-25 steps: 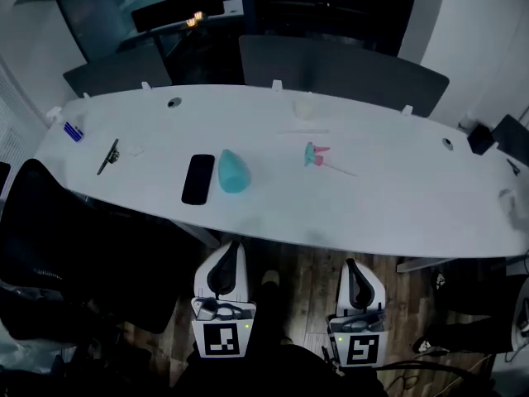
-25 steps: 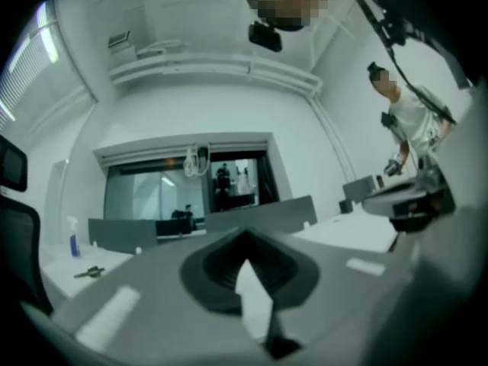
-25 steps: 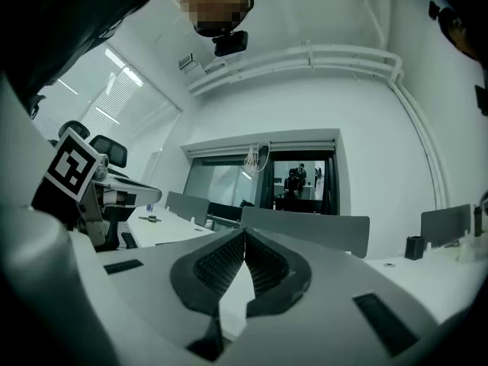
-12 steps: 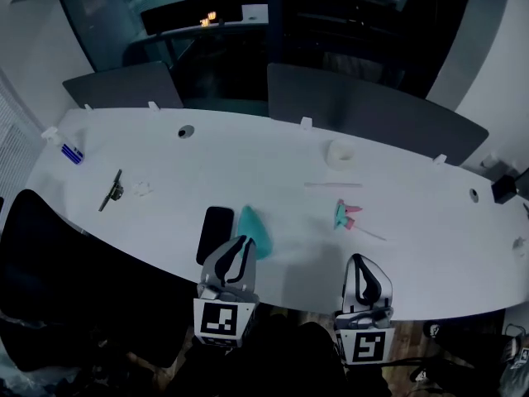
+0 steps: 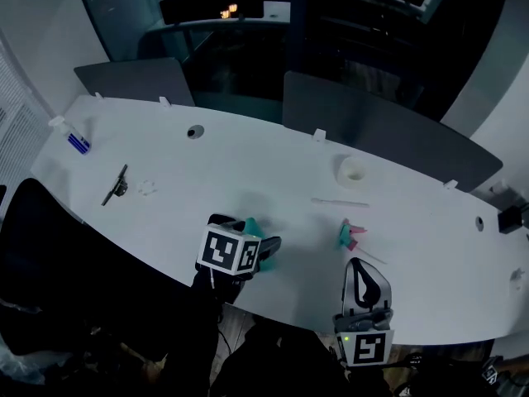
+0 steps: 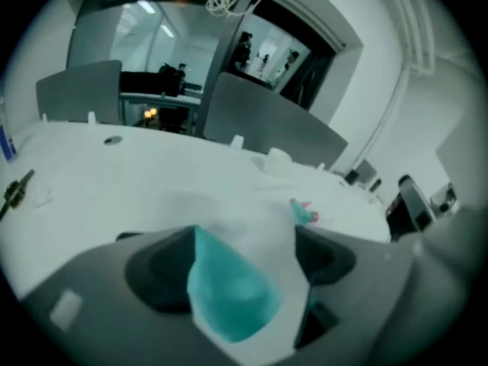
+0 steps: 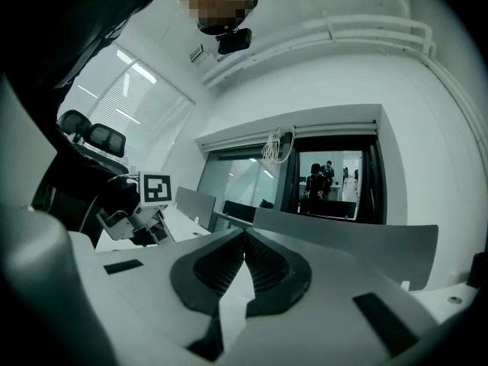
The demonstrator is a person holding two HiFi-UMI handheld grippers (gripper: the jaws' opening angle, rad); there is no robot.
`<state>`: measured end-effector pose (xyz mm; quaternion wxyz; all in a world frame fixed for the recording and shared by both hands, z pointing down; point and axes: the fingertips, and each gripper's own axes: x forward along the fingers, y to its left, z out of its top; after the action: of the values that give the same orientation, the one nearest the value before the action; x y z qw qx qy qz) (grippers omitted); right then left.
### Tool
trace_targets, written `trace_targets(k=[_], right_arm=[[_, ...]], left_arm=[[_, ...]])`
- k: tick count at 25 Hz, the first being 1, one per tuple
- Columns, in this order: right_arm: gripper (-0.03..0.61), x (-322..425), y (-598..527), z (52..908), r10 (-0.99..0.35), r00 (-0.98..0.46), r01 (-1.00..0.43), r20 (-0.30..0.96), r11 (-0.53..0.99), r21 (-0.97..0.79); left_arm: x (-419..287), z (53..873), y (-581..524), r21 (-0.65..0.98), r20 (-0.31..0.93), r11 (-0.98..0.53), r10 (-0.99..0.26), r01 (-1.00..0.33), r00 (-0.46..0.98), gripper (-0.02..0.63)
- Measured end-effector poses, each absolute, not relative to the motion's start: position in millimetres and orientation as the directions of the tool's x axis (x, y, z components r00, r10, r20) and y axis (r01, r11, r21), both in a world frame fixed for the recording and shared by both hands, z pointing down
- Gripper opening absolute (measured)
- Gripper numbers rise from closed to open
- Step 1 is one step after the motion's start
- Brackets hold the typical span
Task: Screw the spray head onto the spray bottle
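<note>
Barely begun: the left gripper (image 6: 244, 239), jaws just opening wide, straddles the teal translucent plastic spray bottle (image 6: 229, 296) ungripped at lower centre, the right gripper (image 7: 245, 242) is closed and empty, and the teal-and-pink spray head (image 5: 348, 236) lies untouched.

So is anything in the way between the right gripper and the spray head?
Nothing visible. The right gripper, jaws shut, hangs near the table's near edge. The spray head lies just beyond its tips, with only bare tabletop between them.
</note>
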<state>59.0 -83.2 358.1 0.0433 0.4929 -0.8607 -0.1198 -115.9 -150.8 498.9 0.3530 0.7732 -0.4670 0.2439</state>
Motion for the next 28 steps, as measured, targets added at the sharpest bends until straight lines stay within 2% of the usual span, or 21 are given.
trace_targets(k=[5, 9, 17, 22, 24, 26, 28], right_arm=[[0.006, 73, -90, 356, -0.861, -0.507, -0.839, -0.041, 0.481, 0.254], [0.006, 81, -89, 358, -0.863, -0.503, -0.842, -0.037, 0.480, 0.248], [0.006, 92, -91, 356, -0.871, -0.489, -0.852, -0.049, 0.465, 0.241], [0.006, 96, -92, 356, -0.871, -0.490, -0.847, -0.041, 0.465, 0.257], [0.006, 99, -92, 357, -0.874, -0.484, -0.851, -0.038, 0.460, 0.253], [0.006, 104, -93, 358, -0.881, -0.472, -0.858, -0.034, 0.450, 0.249], [0.006, 108, -93, 357, -0.886, -0.461, -0.864, -0.038, 0.439, 0.245]], left_arm=[[-104, 533, -157, 0.215, 0.832, -0.381, -0.410, -0.899, 0.372, 0.413], [-103, 549, -146, 0.193, 0.903, -0.423, -0.277, -0.885, 0.329, 0.413], [-101, 599, -106, 0.154, 0.971, -0.455, -0.096, -0.877, 0.220, 0.411], [-96, 600, -109, 0.123, 0.969, -0.521, -0.120, -0.844, 0.215, 0.401], [-82, 582, -124, 0.165, 0.926, -0.505, -0.217, -0.847, 0.310, 0.396], [-62, 552, -147, 0.203, 0.834, -0.495, -0.364, -0.845, 0.414, 0.394], [-46, 528, -172, 0.181, 0.734, -0.503, -0.502, -0.845, 0.457, 0.394]])
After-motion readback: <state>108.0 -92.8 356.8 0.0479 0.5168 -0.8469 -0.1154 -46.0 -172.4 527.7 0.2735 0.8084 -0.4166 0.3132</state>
